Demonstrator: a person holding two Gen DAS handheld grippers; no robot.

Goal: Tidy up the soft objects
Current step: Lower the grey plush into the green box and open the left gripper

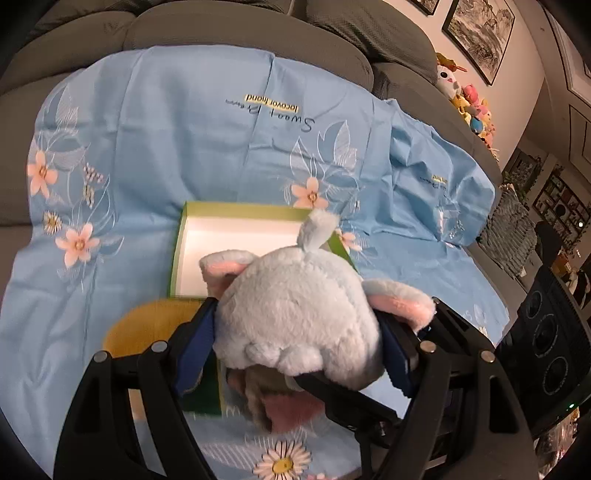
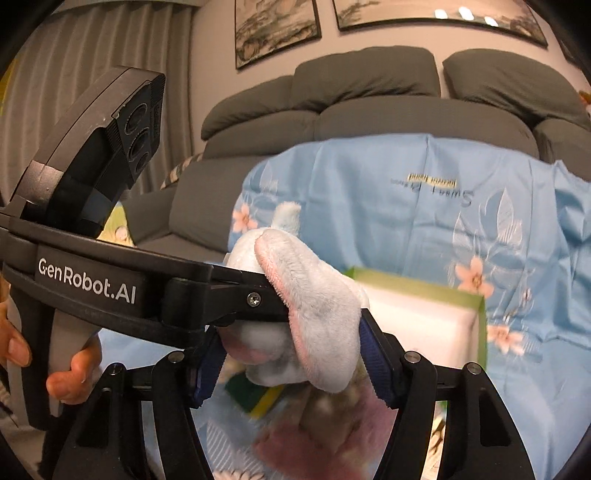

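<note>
A light blue plush elephant (image 1: 295, 314) with pink-lined ears is gripped between the blue pads of my left gripper (image 1: 299, 354), held above the sheet just in front of an open green box (image 1: 236, 254) with a white inside. In the right wrist view the plush elephant's ear (image 2: 314, 314) hangs between the fingers of my right gripper (image 2: 291, 373), which stands open around it, with the left gripper's arm (image 2: 110, 288) crossing in front. A pink plush (image 2: 332, 435) lies blurred below. The green box (image 2: 424, 314) sits beyond.
A light blue flowered sheet (image 1: 184, 147) covers a grey sofa (image 1: 240, 33). A yellow round thing (image 1: 147, 328) and a green-yellow sponge (image 2: 255, 398) lie near the box. Several small plush toys (image 1: 469, 103) sit on the sofa's right arm. Framed pictures hang on the wall.
</note>
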